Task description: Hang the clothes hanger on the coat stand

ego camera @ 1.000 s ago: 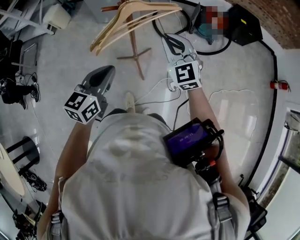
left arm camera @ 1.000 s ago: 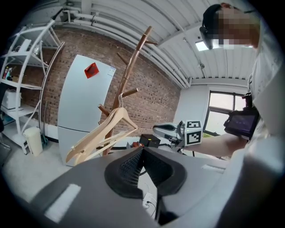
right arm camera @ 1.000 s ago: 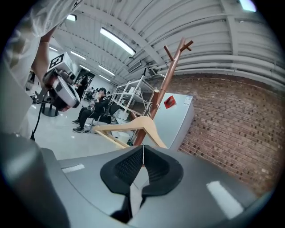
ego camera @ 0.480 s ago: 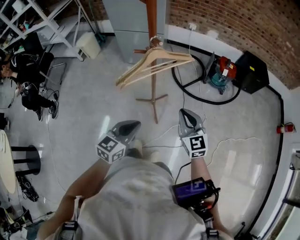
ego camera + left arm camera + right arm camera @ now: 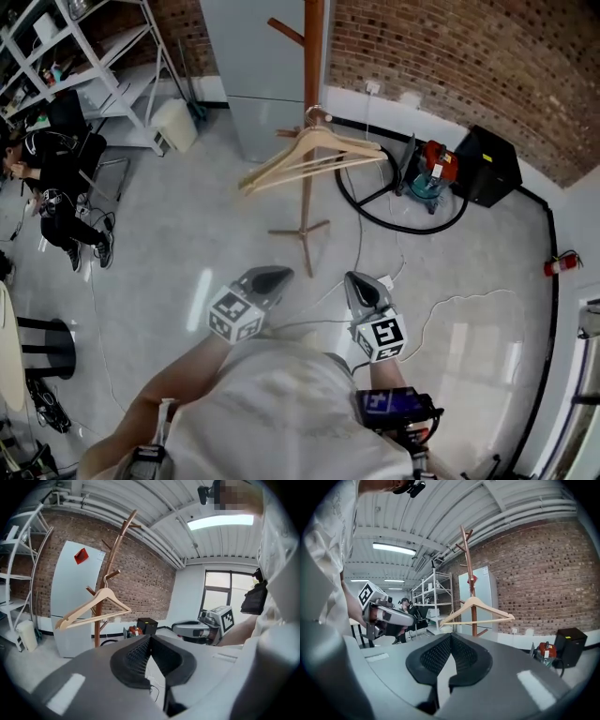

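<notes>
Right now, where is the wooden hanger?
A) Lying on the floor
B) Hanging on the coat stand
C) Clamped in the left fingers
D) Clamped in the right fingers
B: the wooden hanger hangs by its hook from a peg on the coat stand, above the floor and with nothing gripping it.

Grey left claw (image 5: 279, 273), right claw (image 5: 353, 277); black-white marker cubes (image 5: 234, 317); pale T-shirt (image 5: 281, 403).
</notes>
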### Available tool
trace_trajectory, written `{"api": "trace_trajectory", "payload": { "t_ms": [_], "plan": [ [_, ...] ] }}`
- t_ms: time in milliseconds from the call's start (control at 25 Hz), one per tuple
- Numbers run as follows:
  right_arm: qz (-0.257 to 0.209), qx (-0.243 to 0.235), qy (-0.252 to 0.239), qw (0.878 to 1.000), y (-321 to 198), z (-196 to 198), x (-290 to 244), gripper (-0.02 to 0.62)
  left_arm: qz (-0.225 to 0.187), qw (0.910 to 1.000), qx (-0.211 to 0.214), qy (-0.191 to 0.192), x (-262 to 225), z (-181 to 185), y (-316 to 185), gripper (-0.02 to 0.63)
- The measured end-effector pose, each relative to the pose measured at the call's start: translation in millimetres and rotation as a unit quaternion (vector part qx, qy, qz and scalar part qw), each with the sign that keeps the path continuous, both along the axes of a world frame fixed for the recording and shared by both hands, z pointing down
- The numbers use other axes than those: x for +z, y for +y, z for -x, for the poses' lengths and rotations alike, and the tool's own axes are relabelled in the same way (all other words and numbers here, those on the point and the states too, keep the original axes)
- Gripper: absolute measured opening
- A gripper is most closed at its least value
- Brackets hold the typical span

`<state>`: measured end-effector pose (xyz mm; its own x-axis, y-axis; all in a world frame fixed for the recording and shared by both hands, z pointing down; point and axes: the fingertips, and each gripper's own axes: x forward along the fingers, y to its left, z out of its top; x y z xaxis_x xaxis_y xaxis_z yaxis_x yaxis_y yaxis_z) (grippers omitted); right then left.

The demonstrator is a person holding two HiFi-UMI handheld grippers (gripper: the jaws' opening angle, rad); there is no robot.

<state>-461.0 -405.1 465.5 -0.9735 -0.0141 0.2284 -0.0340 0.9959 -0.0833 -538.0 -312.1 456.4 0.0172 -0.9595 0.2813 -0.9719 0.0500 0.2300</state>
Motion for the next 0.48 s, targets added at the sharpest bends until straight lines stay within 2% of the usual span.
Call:
{"api": "trace_trajectory", "payload": {
  "t_ms": [240,480],
  "plan": [
    [-0.001,0.017,-0.001,1.0,25.0,-3.9,-8.5,0.012,0.006,0.9994,0.027,0.019,10.6,-8.6,24.5,0.002],
    [-0.007,0.032,0.001,0.999,46.2,-3.4,-25.2,0.012,-0.009,0.9986,0.049,0.017,-1.5,-2.7,33.4,0.002]
  ]
}}
